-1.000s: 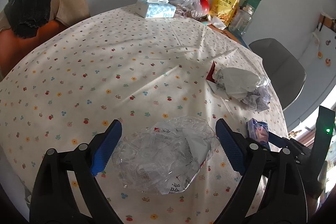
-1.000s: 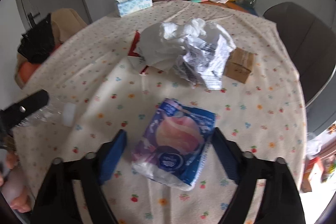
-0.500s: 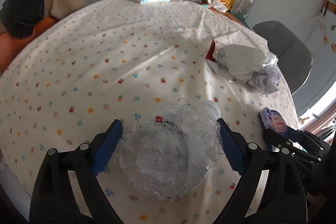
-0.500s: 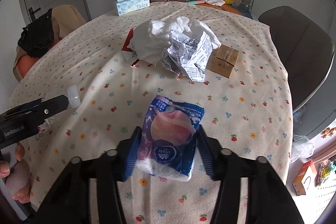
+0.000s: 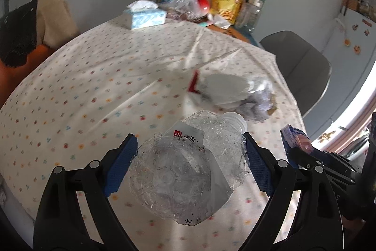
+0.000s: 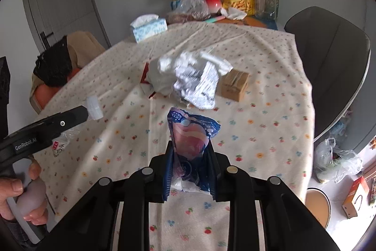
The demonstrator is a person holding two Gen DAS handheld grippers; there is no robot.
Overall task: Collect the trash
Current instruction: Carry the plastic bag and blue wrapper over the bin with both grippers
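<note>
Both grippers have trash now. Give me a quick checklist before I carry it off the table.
1. Left gripper around crushed plastic bottle: ok, between the blue pads.
2. Right gripper on blue snack wrapper: ok, jaws closing, wrapper pinched.
3. Bottle firmly held: cannot tell.
4. Table cleared: not ok, crumpled paper and small cardboard box remain.
5. Bin location: cannot tell.

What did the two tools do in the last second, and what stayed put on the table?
The right tool squeezed in on the blue and pink snack wrapper, is closing on it and lifted it. The left tool raised the crushed clear plastic bottle off the flowered tablecloth. The crumpled white paper pile, small brown cardboard box and blue tissue box stayed put.
</note>
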